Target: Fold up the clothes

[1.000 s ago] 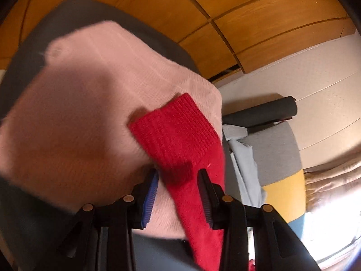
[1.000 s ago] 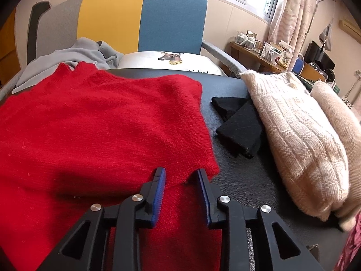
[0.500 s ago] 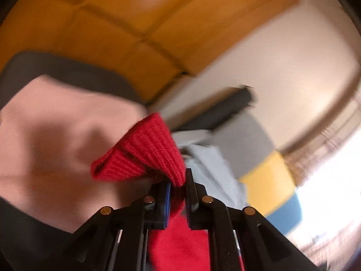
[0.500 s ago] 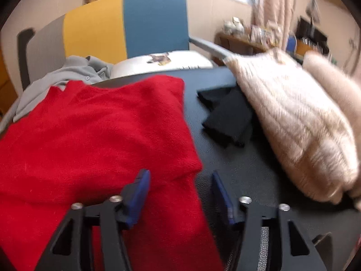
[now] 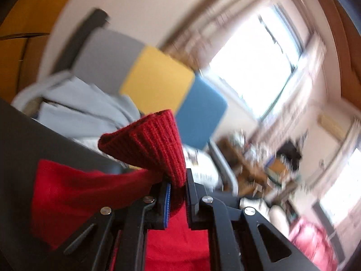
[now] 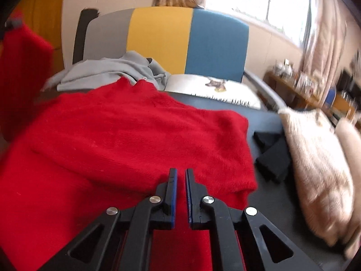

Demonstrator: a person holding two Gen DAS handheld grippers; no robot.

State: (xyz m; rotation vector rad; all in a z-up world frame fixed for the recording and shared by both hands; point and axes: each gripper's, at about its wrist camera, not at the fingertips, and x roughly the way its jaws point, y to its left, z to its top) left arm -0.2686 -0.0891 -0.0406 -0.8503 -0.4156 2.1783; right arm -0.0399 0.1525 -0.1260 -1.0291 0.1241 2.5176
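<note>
A red knit sweater [image 6: 126,135] lies spread on the dark table [image 6: 270,203]. My left gripper [image 5: 177,180] is shut on its ribbed cuff [image 5: 153,144], which folds over the fingertips and is lifted off the table. The sleeve [image 5: 74,194] trails down to the left from the jaws. In the right wrist view this raised sleeve [image 6: 24,52] hangs at the far left edge. My right gripper [image 6: 181,171] is shut just above the sweater's lower right part. I see no fabric pinched between its pads.
A cream cable-knit sweater [image 6: 315,162] lies at the right of the table, with a black folded garment [image 6: 273,155] beside it. A grey garment [image 6: 108,72] is heaped behind the red sweater. A grey, yellow and blue chair [image 6: 187,43] stands beyond.
The left gripper closed on the red cuff and swung it up and away from the pink sweater, rolling as it went. The right gripper opened, then shut, and rose a little.
</note>
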